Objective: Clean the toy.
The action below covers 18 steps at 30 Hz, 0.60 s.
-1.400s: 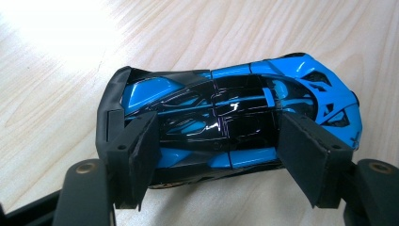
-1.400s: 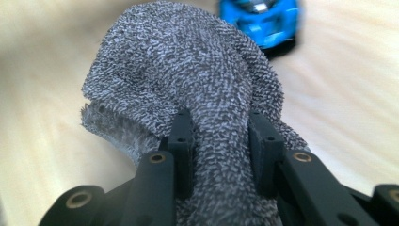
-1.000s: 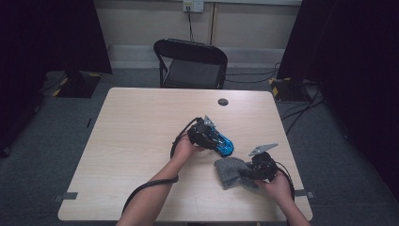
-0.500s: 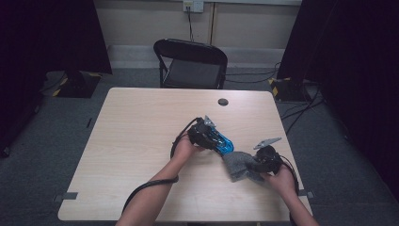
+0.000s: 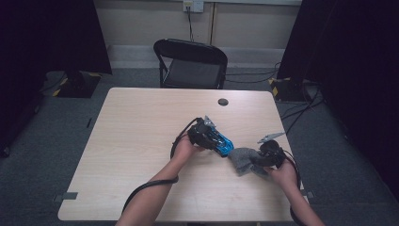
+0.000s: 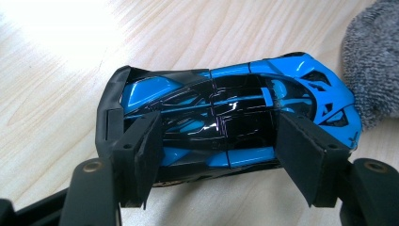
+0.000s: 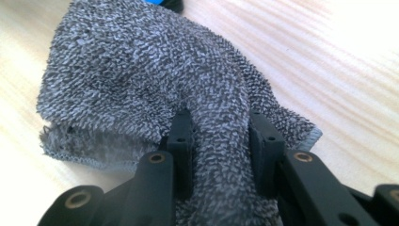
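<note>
Looks like lab or recording studio. Black curtains (image 5: 51, 37) hang both sides, grey carpet (image 5: 42, 155) underfoot. Bare wooden table (image 5: 136, 141) in middle, black folding chair (image 5: 190, 63) behind it. Wall socket (image 5: 193, 5), cables (image 5: 249, 77) trailing across floor, yellow-black tape (image 5: 284, 84).

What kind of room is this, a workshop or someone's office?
Probably a recording studio or lab corner rather than an office: a plain wooden table stands alone on grey carpet, black curtains hang on both sides, and cables run along the floor behind a folding chair.
</note>
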Each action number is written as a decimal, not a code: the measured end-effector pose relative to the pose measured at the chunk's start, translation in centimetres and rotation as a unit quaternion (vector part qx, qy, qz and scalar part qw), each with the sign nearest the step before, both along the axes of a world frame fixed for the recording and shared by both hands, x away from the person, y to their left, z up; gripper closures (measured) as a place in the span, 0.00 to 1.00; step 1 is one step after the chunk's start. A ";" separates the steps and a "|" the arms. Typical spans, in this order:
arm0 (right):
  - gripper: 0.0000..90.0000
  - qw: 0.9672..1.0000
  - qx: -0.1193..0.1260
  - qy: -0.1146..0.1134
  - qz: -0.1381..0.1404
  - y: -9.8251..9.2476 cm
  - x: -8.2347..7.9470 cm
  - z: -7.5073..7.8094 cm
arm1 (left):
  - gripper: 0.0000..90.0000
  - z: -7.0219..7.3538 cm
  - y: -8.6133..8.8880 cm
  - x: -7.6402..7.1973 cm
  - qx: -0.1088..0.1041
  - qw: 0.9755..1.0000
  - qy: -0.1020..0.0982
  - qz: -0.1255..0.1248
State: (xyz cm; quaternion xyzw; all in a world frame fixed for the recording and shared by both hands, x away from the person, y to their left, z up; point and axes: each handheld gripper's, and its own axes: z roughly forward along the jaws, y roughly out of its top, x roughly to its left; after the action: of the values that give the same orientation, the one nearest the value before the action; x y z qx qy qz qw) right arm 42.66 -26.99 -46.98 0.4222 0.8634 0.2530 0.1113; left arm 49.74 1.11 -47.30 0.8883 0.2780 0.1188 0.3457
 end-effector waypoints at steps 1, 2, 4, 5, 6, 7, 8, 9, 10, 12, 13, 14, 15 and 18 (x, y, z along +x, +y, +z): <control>0.74 1.000 -0.001 -0.003 -0.004 0.0 0.1 0.0 | 0.36 0.0 0.0 0.0 0.000 1.000 0.000 0.000; 0.74 1.000 -0.001 -0.003 -0.007 -0.1 0.3 -0.1 | 0.36 0.0 0.0 0.0 -0.001 1.000 0.000 0.001; 0.74 1.000 0.000 -0.004 -0.012 -0.2 0.5 -0.1 | 0.36 0.0 0.0 0.0 0.000 1.000 0.000 0.000; 0.74 1.000 0.000 -0.003 -0.015 -0.2 0.6 -0.1 | 0.36 0.0 0.0 0.0 0.000 1.000 0.001 0.001; 0.74 1.000 0.002 -0.003 -0.016 -0.3 0.8 -0.1 | 0.36 0.0 0.0 0.0 -0.001 1.000 0.000 0.001; 0.74 1.000 0.003 -0.002 -0.020 -0.4 0.9 -0.1 | 0.36 0.0 0.0 0.0 0.000 1.000 0.001 0.001; 0.74 1.000 0.001 -0.004 -0.021 -0.4 1.1 -0.1 | 0.36 0.0 0.0 0.0 0.000 1.000 0.001 0.001; 0.74 1.000 0.001 -0.002 -0.024 -0.5 1.2 -0.1 | 0.36 0.0 0.0 0.0 -0.001 1.000 0.000 0.001; 0.74 1.000 -0.001 -0.004 -0.025 -0.5 1.4 -0.1 | 0.36 0.0 0.0 0.0 -0.001 1.000 0.000 0.000; 0.74 1.000 -0.002 -0.004 -0.029 -0.6 1.6 -0.1 | 0.36 0.0 0.0 0.0 0.000 1.000 0.001 0.000; 0.74 0.999 -0.002 -0.004 -0.034 -0.6 1.8 -0.1 | 0.36 0.0 0.0 0.0 -0.001 1.000 0.000 0.001; 0.74 0.999 -0.002 -0.004 -0.036 -0.7 1.9 -0.1 | 0.36 0.0 0.0 0.0 -0.001 1.000 0.000 0.001; 0.74 0.999 -0.002 -0.003 -0.037 -0.7 2.1 -0.1 | 0.36 0.0 0.0 0.0 0.000 1.000 0.001 0.001; 0.74 0.999 0.001 -0.002 -0.045 -0.8 2.4 -0.1 | 0.36 0.0 0.0 0.0 0.000 1.000 0.001 0.000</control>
State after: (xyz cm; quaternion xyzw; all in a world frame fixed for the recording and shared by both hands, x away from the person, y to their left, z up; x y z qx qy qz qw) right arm 45.10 -27.76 -47.09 0.4603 0.8429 0.2494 0.1242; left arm 49.73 1.13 -47.31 0.8883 0.2785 0.1183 0.3455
